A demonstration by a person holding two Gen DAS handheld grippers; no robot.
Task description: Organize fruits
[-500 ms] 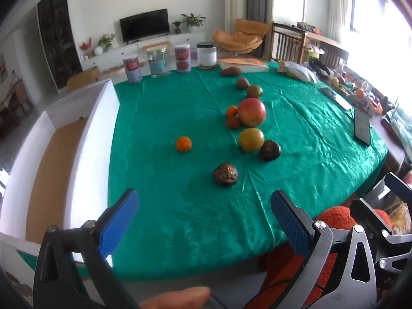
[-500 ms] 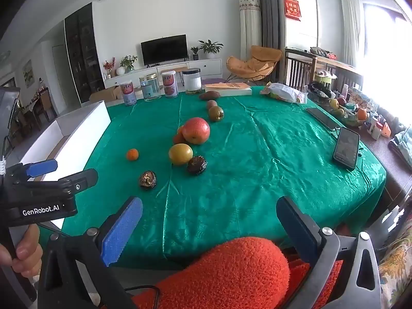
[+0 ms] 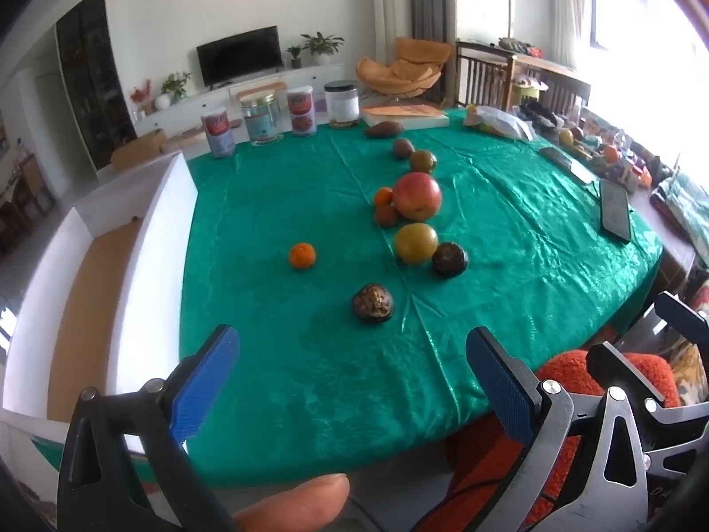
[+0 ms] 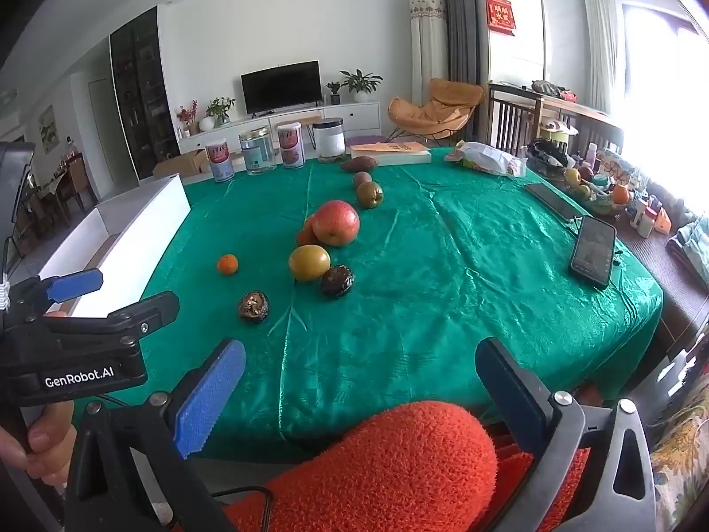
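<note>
Fruits lie in a loose line on the green tablecloth (image 3: 283,204): a big red apple (image 3: 417,195), a yellow-green round fruit (image 3: 415,243), two dark wrinkled fruits (image 3: 373,302) (image 3: 449,259), a lone small orange (image 3: 302,255), two small oranges (image 3: 383,206) beside the apple, and brownish fruits (image 3: 422,160) farther back. My left gripper (image 3: 352,381) hangs open over the near table edge with nothing between its blue pads. My right gripper (image 4: 359,394) is open too, above an orange fuzzy sleeve (image 4: 390,456). In the right wrist view the apple (image 4: 336,222) and the left gripper (image 4: 84,310) show.
A white box with a brown floor (image 3: 111,275) stands along the table's left edge. Several tins and jars (image 3: 261,117) and a book (image 3: 405,114) line the far edge. A phone (image 3: 615,215) and a dark flat device (image 3: 569,163) lie at the right. A thumb (image 3: 292,503) shows below.
None of the fruits has moved. Both views have shifted only slightly; the grippers stay open as before.
</note>
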